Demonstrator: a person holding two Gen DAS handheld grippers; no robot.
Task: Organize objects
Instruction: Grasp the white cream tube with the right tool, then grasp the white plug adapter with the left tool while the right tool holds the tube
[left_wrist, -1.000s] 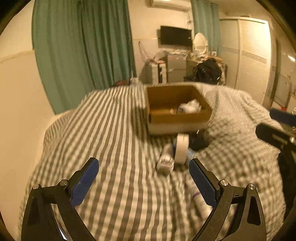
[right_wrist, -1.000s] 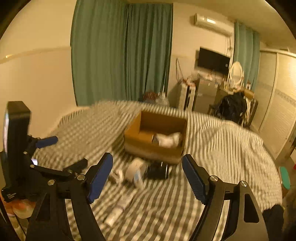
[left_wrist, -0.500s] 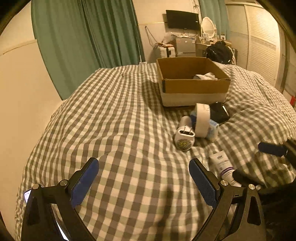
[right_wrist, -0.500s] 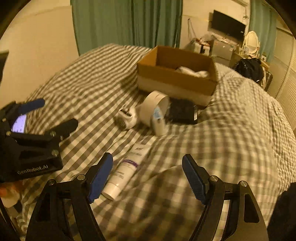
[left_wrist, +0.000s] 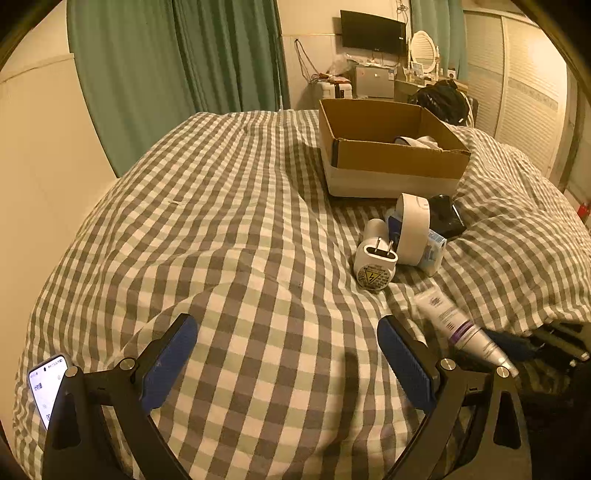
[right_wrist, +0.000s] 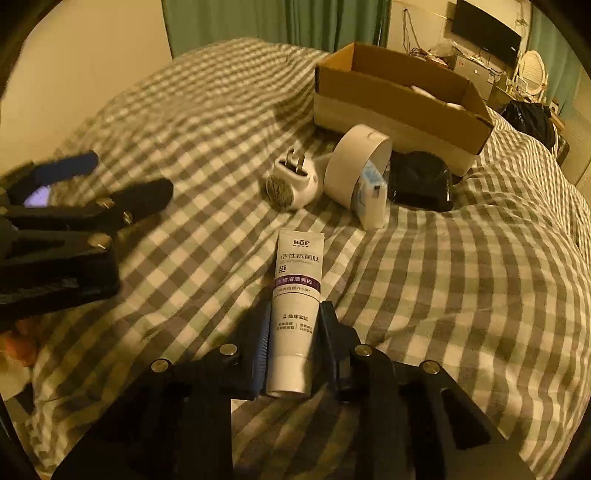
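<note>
Between your right gripper's (right_wrist: 293, 332) pads you clamped the toothpaste tube (right_wrist: 295, 295); left gripper (left_wrist: 288, 362) gaped empty. Next: lift toward the cardboard box (right_wrist: 391, 107).

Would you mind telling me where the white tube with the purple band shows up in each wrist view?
Left wrist view: the tube lies at lower right, beyond the right-hand pad.
Right wrist view: the tube is at centre bottom, clamped in the right tongs.
Shared landmark: the cardboard box.
</note>
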